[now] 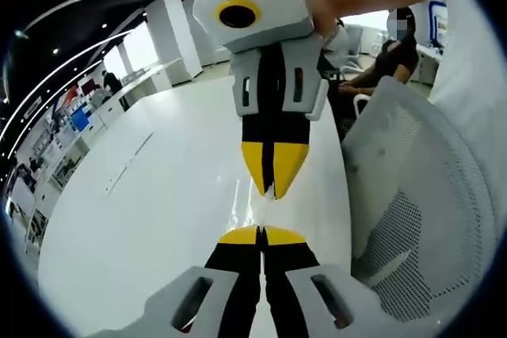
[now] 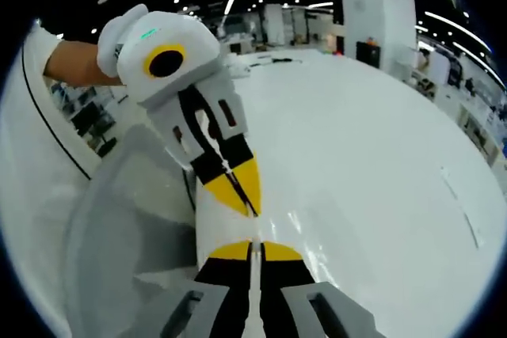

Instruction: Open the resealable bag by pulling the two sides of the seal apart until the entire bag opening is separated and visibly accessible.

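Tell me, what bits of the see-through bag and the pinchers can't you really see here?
- Bag: left gripper view, clear film against the white table; its outline and seal are too faint to trace.
- Bag opening: right gripper view, hidden between the left gripper and right gripper.
- Chair: cut off by the left gripper view's edge.
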`<state>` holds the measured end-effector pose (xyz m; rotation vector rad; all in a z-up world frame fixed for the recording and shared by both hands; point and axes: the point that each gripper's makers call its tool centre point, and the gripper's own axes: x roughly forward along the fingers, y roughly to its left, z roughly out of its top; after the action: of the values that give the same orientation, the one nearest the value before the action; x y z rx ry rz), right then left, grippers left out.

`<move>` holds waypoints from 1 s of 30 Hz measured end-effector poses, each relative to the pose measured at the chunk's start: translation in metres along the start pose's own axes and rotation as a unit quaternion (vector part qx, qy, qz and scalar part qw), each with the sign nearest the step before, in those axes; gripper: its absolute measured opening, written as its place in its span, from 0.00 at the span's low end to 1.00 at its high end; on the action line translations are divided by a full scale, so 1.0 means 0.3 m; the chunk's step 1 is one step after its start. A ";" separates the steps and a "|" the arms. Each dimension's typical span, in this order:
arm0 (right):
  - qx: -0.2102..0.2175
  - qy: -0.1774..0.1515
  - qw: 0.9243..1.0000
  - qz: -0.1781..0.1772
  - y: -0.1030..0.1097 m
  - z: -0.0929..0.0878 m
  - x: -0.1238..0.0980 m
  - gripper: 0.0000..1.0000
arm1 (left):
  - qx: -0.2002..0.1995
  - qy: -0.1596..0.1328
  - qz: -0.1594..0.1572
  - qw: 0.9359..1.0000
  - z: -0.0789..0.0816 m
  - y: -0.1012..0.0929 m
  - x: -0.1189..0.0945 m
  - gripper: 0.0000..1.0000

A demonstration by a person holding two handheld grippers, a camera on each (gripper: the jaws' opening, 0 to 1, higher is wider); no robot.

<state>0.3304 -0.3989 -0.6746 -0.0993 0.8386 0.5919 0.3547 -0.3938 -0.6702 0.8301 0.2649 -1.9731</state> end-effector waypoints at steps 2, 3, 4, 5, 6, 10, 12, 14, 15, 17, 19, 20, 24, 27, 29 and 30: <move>0.003 0.003 1.000 -0.006 -0.012 -0.026 -0.015 0.00 | -0.003 -0.001 0.002 1.000 -0.007 0.005 -0.002 0.00; 0.006 0.004 1.000 -0.007 -0.016 -0.038 -0.024 0.00 | -0.006 -0.002 0.001 1.000 -0.009 0.004 -0.002 0.00; 0.007 0.005 1.000 -0.008 -0.019 -0.046 -0.029 0.00 | -0.007 -0.003 0.002 1.000 -0.010 0.005 -0.002 0.00; 0.005 0.008 1.000 -0.012 -0.024 -0.059 -0.037 0.00 | -0.009 -0.003 0.002 1.000 -0.012 0.005 -0.002 0.00; -0.003 0.034 0.999 -0.020 -0.034 -0.093 -0.048 0.00 | -0.011 0.011 0.004 1.000 -0.031 0.007 -0.006 0.00; -0.019 0.001 1.000 -0.018 -0.021 -0.057 -0.052 0.00 | -0.016 -0.009 -0.004 1.000 0.007 -0.003 0.002 0.00; -0.001 0.005 1.000 -0.013 -0.015 -0.060 -0.048 0.00 | 0.002 0.000 -0.004 1.000 0.004 -0.003 0.009 0.00; -0.007 0.006 1.000 -0.016 -0.018 -0.068 -0.050 0.00 | 0.000 0.000 -0.008 1.000 0.004 -0.006 0.011 0.00; 0.002 0.003 1.000 -0.011 -0.016 -0.071 -0.056 0.00 | -0.001 0.000 -0.007 1.000 0.004 -0.003 0.010 0.00; 0.000 0.001 1.000 -0.013 -0.017 -0.074 -0.060 0.00 | -0.005 -0.002 -0.007 1.000 0.006 -0.003 0.008 0.00; 0.002 0.001 1.000 -0.012 -0.015 -0.080 -0.062 0.00 | -0.002 -0.001 -0.009 1.000 0.005 -0.006 0.010 0.00; -0.001 0.001 1.000 -0.013 -0.015 -0.081 -0.062 0.00 | -0.003 -0.001 -0.009 1.000 0.004 -0.007 0.011 0.00; -0.050 -0.022 0.998 -0.020 -0.020 -0.058 -0.064 0.04 | -0.001 -0.005 -0.009 1.000 0.012 -0.008 0.009 0.00; -0.044 -0.040 0.998 -0.020 -0.022 -0.030 -0.065 0.07 | 0.000 -0.007 -0.009 1.000 0.020 -0.009 0.010 0.00; -0.043 -0.043 0.998 -0.020 -0.023 -0.020 -0.059 0.06 | 0.000 -0.009 -0.009 1.000 0.027 -0.009 0.011 0.00; -0.045 -0.044 0.998 -0.021 -0.024 -0.012 -0.055 0.05 | 0.001 -0.010 -0.009 1.000 0.031 -0.010 0.011 0.00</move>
<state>0.3232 -0.4136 -0.6660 -0.1713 0.7230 0.5897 0.3469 -0.3991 -0.6658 0.8123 0.2595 -1.9978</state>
